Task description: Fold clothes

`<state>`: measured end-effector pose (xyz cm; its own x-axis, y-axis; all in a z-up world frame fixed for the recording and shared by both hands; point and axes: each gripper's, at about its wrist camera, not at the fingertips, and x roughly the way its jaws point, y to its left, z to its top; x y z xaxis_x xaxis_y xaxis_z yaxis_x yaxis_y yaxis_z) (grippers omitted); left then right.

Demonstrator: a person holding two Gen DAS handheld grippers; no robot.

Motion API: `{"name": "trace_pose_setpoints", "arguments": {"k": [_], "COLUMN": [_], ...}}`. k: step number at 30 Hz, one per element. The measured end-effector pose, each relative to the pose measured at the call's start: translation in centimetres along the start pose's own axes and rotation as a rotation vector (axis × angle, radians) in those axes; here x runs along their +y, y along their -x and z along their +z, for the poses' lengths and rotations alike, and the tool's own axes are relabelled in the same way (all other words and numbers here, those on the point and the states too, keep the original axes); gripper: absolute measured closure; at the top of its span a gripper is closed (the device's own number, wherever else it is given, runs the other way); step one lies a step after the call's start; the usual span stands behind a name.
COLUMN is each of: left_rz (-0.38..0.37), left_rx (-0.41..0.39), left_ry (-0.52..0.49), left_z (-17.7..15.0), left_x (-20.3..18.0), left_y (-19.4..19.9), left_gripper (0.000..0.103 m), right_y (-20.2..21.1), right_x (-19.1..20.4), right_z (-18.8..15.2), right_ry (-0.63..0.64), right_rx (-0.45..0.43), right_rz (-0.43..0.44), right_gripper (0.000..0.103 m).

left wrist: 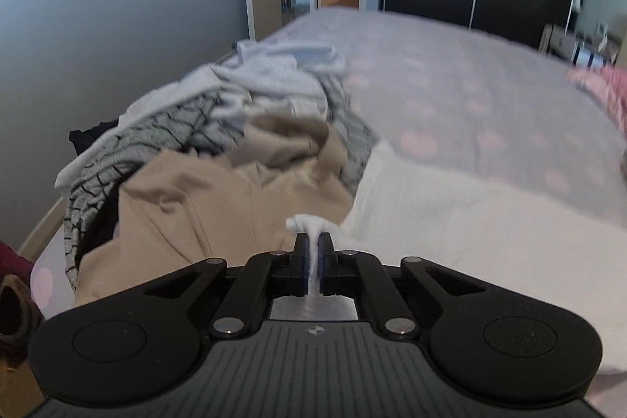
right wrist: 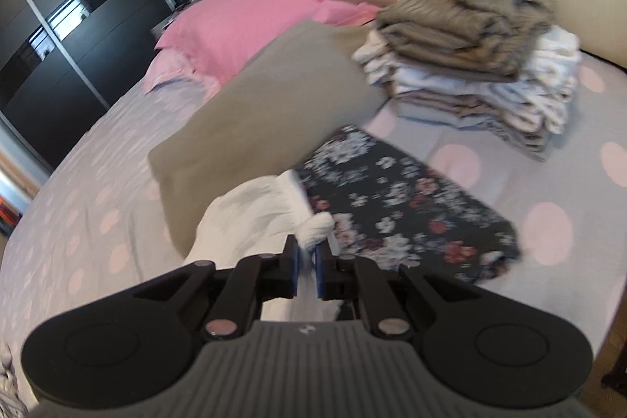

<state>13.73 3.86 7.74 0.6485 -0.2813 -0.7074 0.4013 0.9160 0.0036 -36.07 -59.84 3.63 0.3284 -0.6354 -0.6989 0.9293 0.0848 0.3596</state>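
Both grippers (left wrist: 312, 241) (right wrist: 307, 249) pinch the white garment (left wrist: 450, 214) (right wrist: 250, 214) over the bed (left wrist: 470, 85).

Bed (right wrist: 98, 159) with pale dotted cover is carrying everything. Left wrist view: unfolded heap (left wrist: 219, 151) lying at 9 o'clock, white garment (left wrist: 450, 214) spreading at 4 o'clock. Right wrist view: folded stack (right wrist: 482, 65) sitting at 2 o'clock, pink pillow (right wrist: 243, 26) at 11, olive pillow (right wrist: 266, 108) centre, floral garment (right wrist: 399, 206) at 4.
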Motion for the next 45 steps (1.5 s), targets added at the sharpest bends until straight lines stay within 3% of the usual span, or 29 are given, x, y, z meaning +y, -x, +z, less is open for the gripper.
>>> {"name": "trace_pose_setpoints", "arguments": {"k": [2,5,11,17,23,25,26,28,30,33,37,42,45], "left_rz": [-0.019,-0.028,-0.030,0.012,0.058,0.054,0.050,0.042,0.030,0.007,-0.008,-0.068,-0.111], "left_rx": [-0.028,0.021,0.202,0.387,0.570,0.626,0.638,0.631,0.610,0.559,0.486,0.421,0.351], "left_ry": [0.042,0.013,-0.091,-0.290,-0.423,-0.428,-0.420,-0.390,-0.368,-0.339,-0.340,-0.480,-0.639], "left_z": [1.1,1.3,-1.6,-5.6,-9.8,-10.7,-10.9,-10.8,-10.5,-9.5,-8.6,-8.8,-10.0], "left_x": [0.8,1.4,1.2,-0.7,-1.2,-0.9,-0.6,0.1,0.6,1.0,0.9,-2.0,-4.6], "left_y": [1.7,2.9,3.3,1.3,-1.9,-2.8,-3.0,-2.8,-2.3,-1.6,-1.0,0.1,1.0], "left_gripper": [0.100,0.100,0.100,0.100,0.100,0.099,0.096,0.091,0.077,0.066,0.063,0.063,0.063], "right_y": [1.3,2.2,1.4,-2.0,-4.1,-4.2,-4.1,-3.5,-2.8,-2.0,-1.6,-1.3,-0.6], "right_x": [-1.1,-3.2,-7.8,-10.9,-10.2,-9.7,-9.5,-9.0,-8.6,-8.2,-8.2,-8.7,-8.4], "right_z": [0.4,0.6,-0.5,-3.1,-4.7,-5.0,-5.0,-4.9,-4.5,-4.2,-4.1,-4.3,-4.9], "right_ry": [-0.013,-0.043,-0.082,-0.049,0.062,0.109,0.124,0.130,0.127,0.108,0.100,0.091,0.120], "right_rx": [-0.021,-0.011,0.134,0.309,0.373,0.376,0.372,0.350,0.328,0.295,0.262,0.273,0.289], "right_rz": [-0.011,-0.050,-0.208,-0.379,-0.462,-0.491,-0.503,-0.488,-0.467,-0.453,-0.474,-0.459,-0.363], "right_gripper": [0.094,0.094,0.095,0.095,0.094,0.091,0.083,0.081,0.076,0.073,0.065,0.060,0.060]}}
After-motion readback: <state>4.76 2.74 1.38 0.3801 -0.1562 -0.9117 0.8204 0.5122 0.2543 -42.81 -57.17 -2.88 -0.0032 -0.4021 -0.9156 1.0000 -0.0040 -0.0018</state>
